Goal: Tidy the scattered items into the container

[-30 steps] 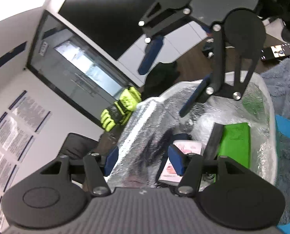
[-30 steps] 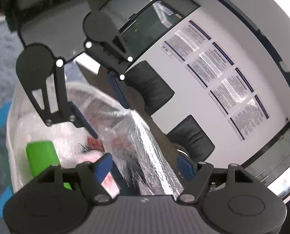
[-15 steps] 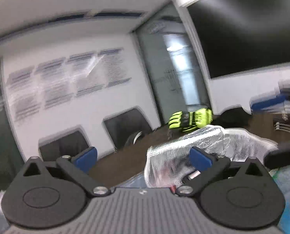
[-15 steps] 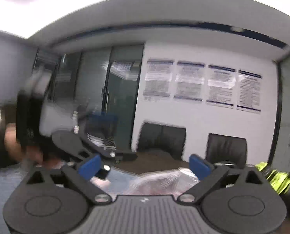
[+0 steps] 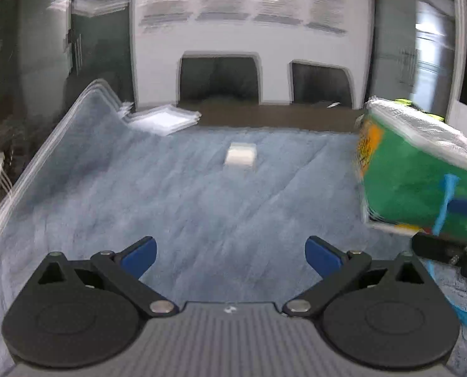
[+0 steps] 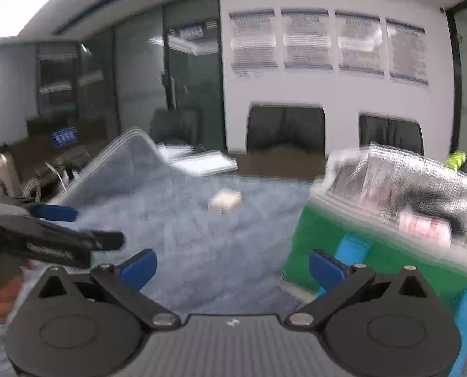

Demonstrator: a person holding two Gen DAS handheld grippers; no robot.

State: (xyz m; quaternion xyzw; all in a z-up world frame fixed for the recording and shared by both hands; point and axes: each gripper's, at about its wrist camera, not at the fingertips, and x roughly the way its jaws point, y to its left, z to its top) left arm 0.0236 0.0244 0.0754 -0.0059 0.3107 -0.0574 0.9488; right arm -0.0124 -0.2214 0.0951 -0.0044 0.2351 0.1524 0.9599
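A small white block (image 5: 239, 158) lies alone on the blue blanket (image 5: 170, 207), nothing blocking it. Papers (image 5: 163, 119) sit at the blanket's far edge. The green foil-lined bag (image 6: 390, 235) stands on the right, blurred things inside. Left gripper (image 5: 230, 256) and right gripper (image 6: 232, 267) both gape wide, holding nothing.

My tongs' matt black plastic frames carry smooth blue pads (image 5: 323, 256). Under them spreads a soft, napped grey-blue cloth (image 5: 202, 207). The green bag (image 6: 374, 251) has a crinkly, shiny foil lining (image 6: 421, 172).
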